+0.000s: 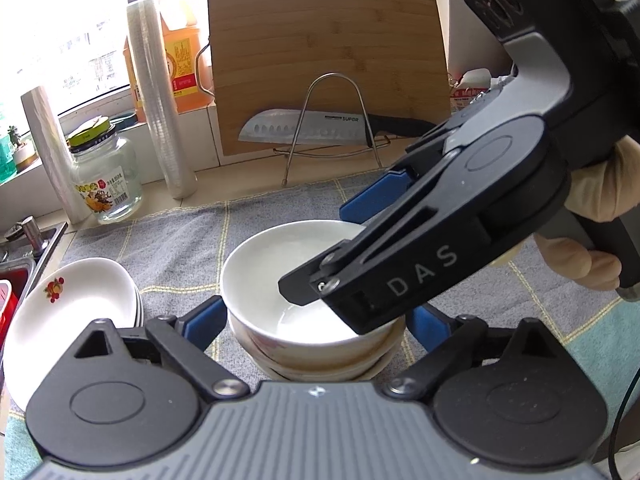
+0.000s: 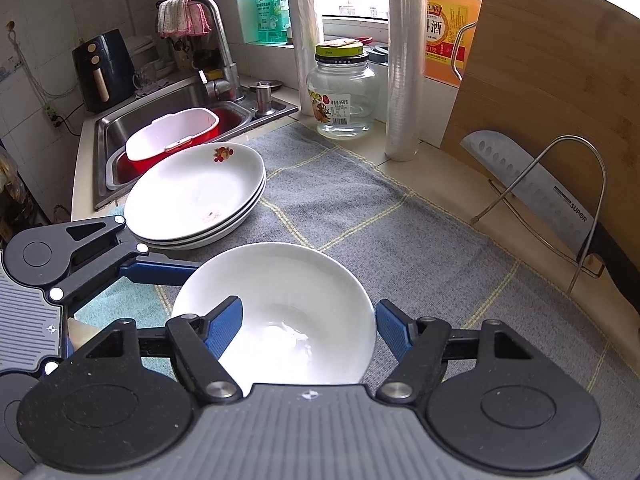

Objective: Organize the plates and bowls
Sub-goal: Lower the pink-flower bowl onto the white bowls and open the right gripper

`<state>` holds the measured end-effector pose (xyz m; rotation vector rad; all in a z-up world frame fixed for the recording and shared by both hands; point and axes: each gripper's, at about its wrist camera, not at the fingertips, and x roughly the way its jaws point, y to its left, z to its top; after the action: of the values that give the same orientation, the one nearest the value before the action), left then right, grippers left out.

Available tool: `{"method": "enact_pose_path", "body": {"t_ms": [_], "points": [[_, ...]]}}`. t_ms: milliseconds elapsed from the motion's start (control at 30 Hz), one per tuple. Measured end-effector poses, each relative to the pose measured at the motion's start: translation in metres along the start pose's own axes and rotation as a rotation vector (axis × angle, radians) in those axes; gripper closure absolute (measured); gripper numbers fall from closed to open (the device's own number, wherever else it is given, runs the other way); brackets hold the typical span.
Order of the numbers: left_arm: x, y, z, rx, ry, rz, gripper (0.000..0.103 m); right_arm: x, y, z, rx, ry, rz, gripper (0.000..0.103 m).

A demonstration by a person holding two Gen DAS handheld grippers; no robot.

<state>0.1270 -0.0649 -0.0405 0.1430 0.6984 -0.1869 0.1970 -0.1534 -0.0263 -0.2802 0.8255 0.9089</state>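
On grey checked cloth (image 2: 360,216), near middle of counter: stack of white bowls (image 1: 316,344), top bowl (image 2: 280,312) empty and upright, lower ones showing only as rims under it in left wrist view. Just left of stack, on same cloth: pile of white plates (image 2: 196,196), top one bearing small fruit print at far rim and reddish speck near front rim. Plates and bowls apart, not touching.

Left gripper (image 1: 316,320) set wide, blue fingers either side of bowl stack at rim level; contact with bowl cannot be told. Right gripper (image 2: 308,328) also spread wide, one blue finger (image 2: 224,328) inside top bowl, other outside rim on far side; rim between them, not clamped. Right gripper body seen from left wrist view reaching over bowl from right, marked DAS, held by gloved hand (image 1: 592,220).

Behind cloth: wooden cutting board (image 1: 328,64) leaning upright against wall, knife (image 1: 312,128) resting in wire rack (image 1: 332,120) before it. Further left: tall roll of plastic film (image 1: 156,96), glass jar (image 1: 104,180) with green and yellow lid, orange bottle (image 1: 180,40) on sill. Beside counter's left end: steel sink (image 2: 168,104) holding red and white tub (image 2: 172,136), faucet (image 2: 220,48) with pink cloth draped over it.
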Motion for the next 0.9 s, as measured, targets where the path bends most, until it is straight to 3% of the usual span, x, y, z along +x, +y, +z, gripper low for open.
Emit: {"method": "enact_pose_path", "body": {"t_ms": [167, 300, 900], "points": [[-0.003, 0.0, -0.001, 0.022, -0.007, 0.006, 0.007, -0.004, 0.001, 0.0, 0.005, -0.009, 0.001, 0.018], [-0.006, 0.001, -0.002, 0.027, -0.008, 0.007, 0.006, -0.011, 0.006, 0.0, -0.01, -0.032, 0.003, 0.005], [-0.015, 0.01, -0.017, 0.004, 0.003, -0.022, 0.006, -0.002, 0.029, -0.002, -0.058, -0.021, 0.0, 0.0]]}}
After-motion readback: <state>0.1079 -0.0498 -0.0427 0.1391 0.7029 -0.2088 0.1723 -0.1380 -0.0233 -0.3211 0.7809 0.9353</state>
